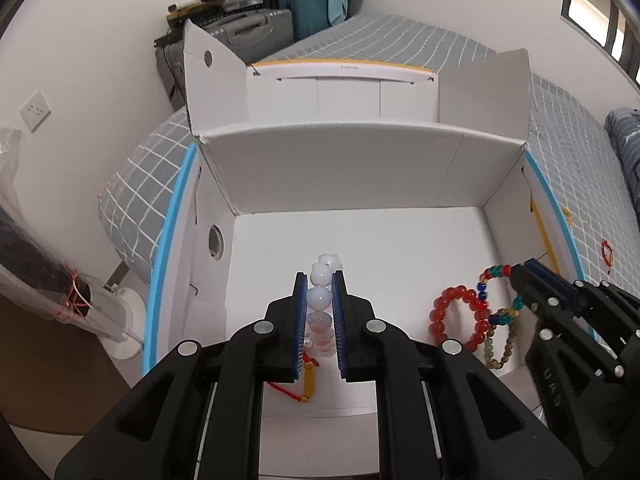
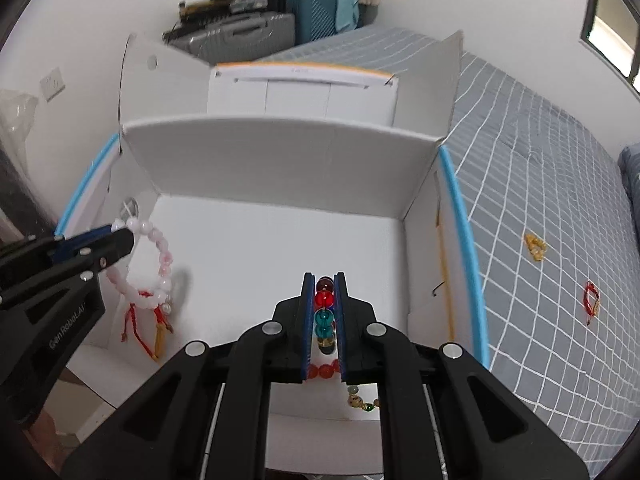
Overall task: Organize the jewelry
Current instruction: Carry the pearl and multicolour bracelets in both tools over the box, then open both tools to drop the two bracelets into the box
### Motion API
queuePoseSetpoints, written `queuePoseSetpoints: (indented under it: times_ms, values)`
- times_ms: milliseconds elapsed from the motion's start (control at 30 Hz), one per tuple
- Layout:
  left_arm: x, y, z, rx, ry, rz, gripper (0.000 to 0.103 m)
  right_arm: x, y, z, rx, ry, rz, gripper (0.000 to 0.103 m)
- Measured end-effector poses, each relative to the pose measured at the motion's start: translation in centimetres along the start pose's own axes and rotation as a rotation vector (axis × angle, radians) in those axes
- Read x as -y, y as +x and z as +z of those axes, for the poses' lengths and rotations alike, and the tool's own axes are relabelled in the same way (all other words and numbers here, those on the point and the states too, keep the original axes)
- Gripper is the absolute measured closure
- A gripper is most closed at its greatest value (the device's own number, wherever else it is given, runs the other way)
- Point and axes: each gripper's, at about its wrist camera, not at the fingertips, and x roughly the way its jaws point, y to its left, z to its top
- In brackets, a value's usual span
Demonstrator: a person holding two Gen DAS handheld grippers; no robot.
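Note:
My left gripper (image 1: 320,280) is shut on a pale pink bead bracelet (image 1: 320,298) and holds it above the floor of the open white box (image 1: 360,172); a red cord with a yellow bead hangs from it. In the right wrist view the same bracelet (image 2: 154,268) hangs from the left gripper (image 2: 120,236). My right gripper (image 2: 324,280) is shut on a multicoloured bead bracelet (image 2: 325,322), seen dangling in the left wrist view (image 1: 498,316) from the right gripper (image 1: 516,274). A red bead bracelet (image 1: 456,318) lies on the box floor beside it.
The box (image 2: 280,164) sits on a grey checked bed (image 2: 540,200) with its flaps up. A small gold piece (image 2: 535,247) and a red cord bracelet (image 2: 591,298) lie on the bed right of the box. Suitcases (image 2: 260,32) stand at the far wall.

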Motion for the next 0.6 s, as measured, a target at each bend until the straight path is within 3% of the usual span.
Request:
queuePoseSetpoints:
  times_ms: [533,567,600]
  values:
    - [-0.2,1.5,-0.2,-0.029,-0.024,0.015,0.088,0.0,1.0,-0.6,-0.03,-0.009,-0.003,0.094]
    - [-0.4,1.3,-0.1,-0.023,-0.03,0.026,0.088,-0.1,0.7,-0.6,-0.028,-0.009,-0.006,0.091]
    - [-0.7,0.9,0.0,-0.014,-0.039,0.04,0.087,-0.1,0.3,-0.6,-0.016,-0.006,-0.007,0.079]
